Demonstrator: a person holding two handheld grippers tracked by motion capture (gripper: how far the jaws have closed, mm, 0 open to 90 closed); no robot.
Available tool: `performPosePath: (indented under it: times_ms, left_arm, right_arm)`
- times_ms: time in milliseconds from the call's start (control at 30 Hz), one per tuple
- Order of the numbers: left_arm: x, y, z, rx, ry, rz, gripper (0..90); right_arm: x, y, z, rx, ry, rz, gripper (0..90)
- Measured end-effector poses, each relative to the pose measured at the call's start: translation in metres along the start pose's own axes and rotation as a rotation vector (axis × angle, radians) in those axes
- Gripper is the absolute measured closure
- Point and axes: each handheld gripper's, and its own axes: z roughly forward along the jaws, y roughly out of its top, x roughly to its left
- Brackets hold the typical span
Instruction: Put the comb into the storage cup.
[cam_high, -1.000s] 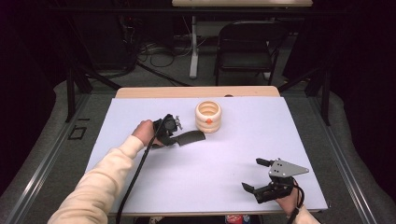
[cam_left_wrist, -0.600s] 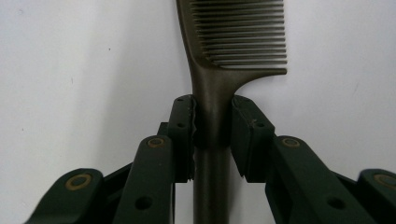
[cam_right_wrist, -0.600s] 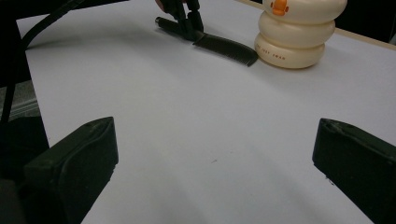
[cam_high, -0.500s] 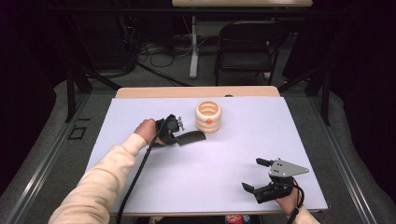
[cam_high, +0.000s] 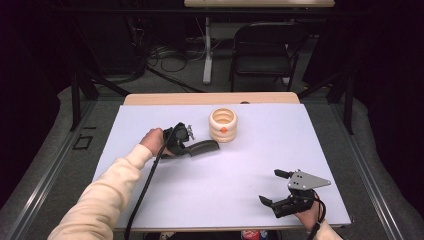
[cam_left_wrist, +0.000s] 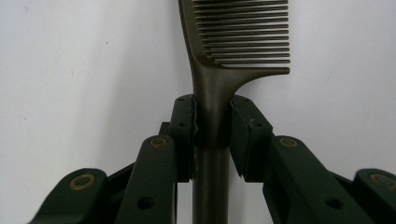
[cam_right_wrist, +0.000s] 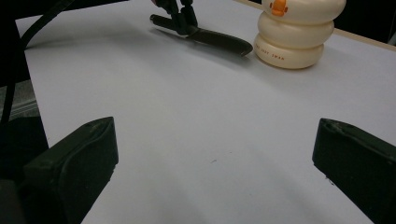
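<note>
A dark comb (cam_high: 204, 146) lies flat on the white table (cam_high: 150, 120), its teeth end pointing at a cream ringed pot (cam_high: 223, 125). My left gripper (cam_high: 184, 145) is shut on the comb's handle. In the left gripper view both pads (cam_left_wrist: 184, 123) press the handle of the comb (cam_left_wrist: 212, 84), and the jaws have just been closing on it. My right gripper (cam_high: 268, 186) rests open near the table's front right edge with nothing between its jaws (cam_right_wrist: 215, 154). From there I see the comb (cam_right_wrist: 219, 41) and the left gripper (cam_right_wrist: 182, 21) farther off.
The cream pot (cam_right_wrist: 294, 32), with an orange mark on its side, stands just beyond the comb's tip. A black cable (cam_high: 145, 185) trails along the left sleeve. A folding chair (cam_high: 262, 47) and cables lie on the floor behind the table.
The left hand has shifted only slightly at the comb's handle. The comb, the pot and the right gripper are where they were.
</note>
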Motion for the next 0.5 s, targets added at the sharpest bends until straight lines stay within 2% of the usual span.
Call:
performPosePath:
  times_ms: [100, 500]
  left_arm:
    - [-0.002, -0.003, -0.003, -0.013, 0.006, -0.006, 72.2]
    - [-0.008, -0.014, -0.012, -0.087, -0.015, -0.036, 72.2]
  right_arm:
    - [0.000, 0.000, 0.000, 0.000, -0.001, 0.002, 0.0]
    - [0.000, 0.000, 0.000, 0.001, -0.002, 0.003, 0.0]
